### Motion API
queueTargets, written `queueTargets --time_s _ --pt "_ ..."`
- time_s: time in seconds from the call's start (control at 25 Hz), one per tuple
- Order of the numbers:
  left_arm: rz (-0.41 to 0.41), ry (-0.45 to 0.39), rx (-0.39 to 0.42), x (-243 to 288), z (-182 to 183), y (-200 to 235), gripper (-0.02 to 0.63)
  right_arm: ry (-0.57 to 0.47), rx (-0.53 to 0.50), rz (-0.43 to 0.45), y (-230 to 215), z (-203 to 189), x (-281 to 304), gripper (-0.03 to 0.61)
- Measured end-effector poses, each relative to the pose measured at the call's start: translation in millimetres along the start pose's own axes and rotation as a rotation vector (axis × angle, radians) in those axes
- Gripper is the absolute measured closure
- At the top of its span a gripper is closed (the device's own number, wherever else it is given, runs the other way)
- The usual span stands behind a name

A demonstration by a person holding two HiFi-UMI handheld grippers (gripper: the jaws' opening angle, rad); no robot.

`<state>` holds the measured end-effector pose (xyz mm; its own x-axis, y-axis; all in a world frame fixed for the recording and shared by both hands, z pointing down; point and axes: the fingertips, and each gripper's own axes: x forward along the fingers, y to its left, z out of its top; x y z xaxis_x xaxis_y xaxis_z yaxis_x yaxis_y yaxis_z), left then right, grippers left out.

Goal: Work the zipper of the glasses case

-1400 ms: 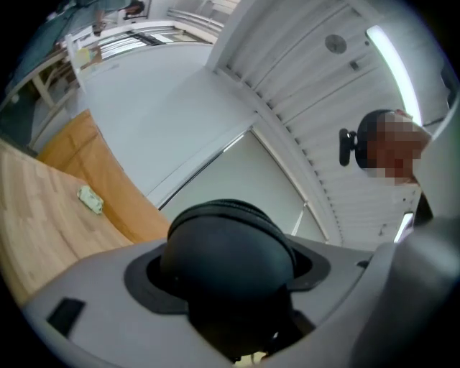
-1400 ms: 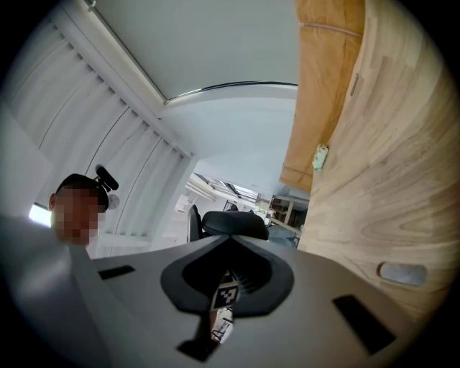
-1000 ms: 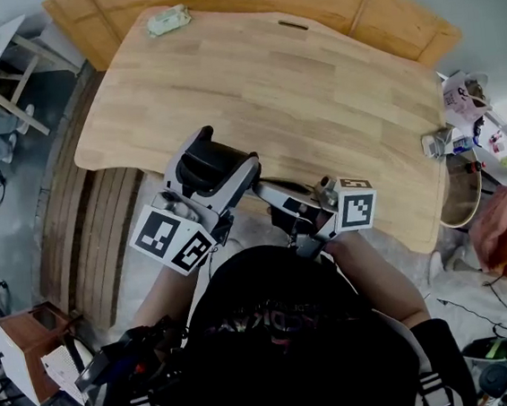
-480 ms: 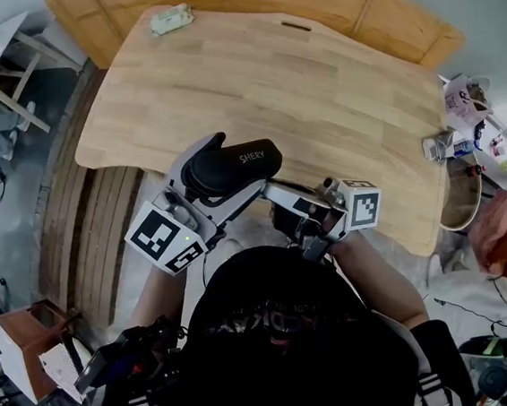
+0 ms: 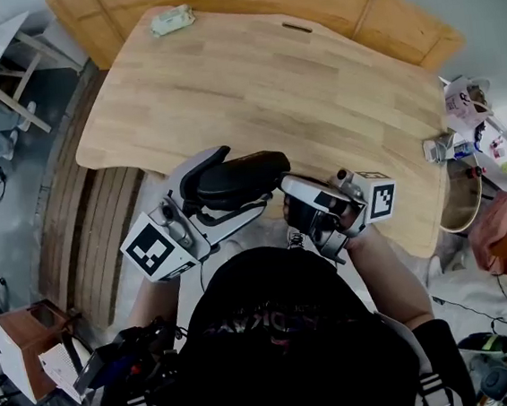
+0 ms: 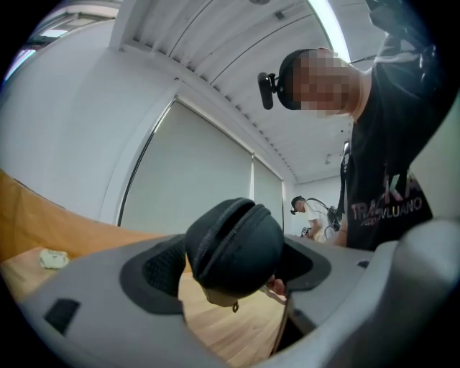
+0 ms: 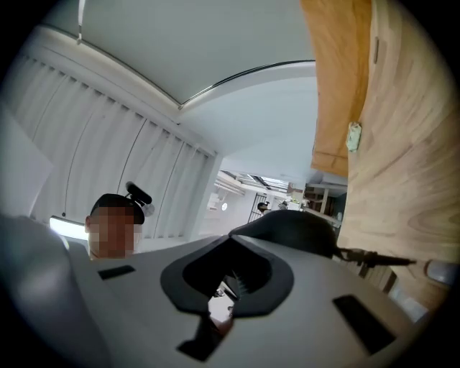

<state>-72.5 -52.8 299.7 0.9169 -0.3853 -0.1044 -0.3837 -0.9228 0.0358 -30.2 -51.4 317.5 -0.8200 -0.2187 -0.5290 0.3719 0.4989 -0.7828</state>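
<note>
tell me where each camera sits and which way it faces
Head view: on the person's head, facing steeply down at the table; shows black shirt, left tongs, right tongs.
Left gripper view: on the left tongs, tilted up past the clamped glasses case; shows the shirt.
Right gripper view: on the shut right tongs, facing the ceiling; shows the person's head.
Shared: all see the glasses case.

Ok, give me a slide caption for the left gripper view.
Left gripper clamping a black, rounded fabric glasses case, zipper pull dangling, above a light wooden table.
</note>
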Motion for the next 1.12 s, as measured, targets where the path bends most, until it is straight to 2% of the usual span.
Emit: queueTargets --time_s 0.2,0.28,0.4,0.56,0.68,0.76,0.88,1.04,1.12 --pt "-0.011 -0.079 -0.024 -1 17 -7 0.239 -0.002 0.108 0.146 18 1 9 0.562" --pt "-0.021 -0.084 0.001 -1 22 -11 0.239 0.007 0.15 0.198 24 0 12 0.561" --pt "-0.052 -0.043 0.071 2 22 -22 0.239 0.038 0.182 0.202 22 -3 14 0.563" --pt "-0.077 0.018 0.107 8 14 -31 0.246 0.065 0.196 0.148 10 -6 16 0.561" --pt "-0.044 0.066 0.109 9 7 -24 0.29 0.07 0.172 0.089 2 -6 16 0.561" --pt "-0.025 0.14 0.144 9 -5 -20 0.306 0.091 0.116 0.017 -5 -5 14 0.563" --pt "-0.037 0.297 0.271 6 -26 -15 0.318 0.149 -0.01 -0.121 -16 -7 10 0.561" --pt "0.022 0.398 0.355 11 -41 -7 0.322 0.209 -0.158 -0.247 -23 -9 8 0.561" --pt "0.065 0.467 0.428 13 -54 -1 0.322 0.236 -0.223 -0.279 -22 -10 10 0.563"
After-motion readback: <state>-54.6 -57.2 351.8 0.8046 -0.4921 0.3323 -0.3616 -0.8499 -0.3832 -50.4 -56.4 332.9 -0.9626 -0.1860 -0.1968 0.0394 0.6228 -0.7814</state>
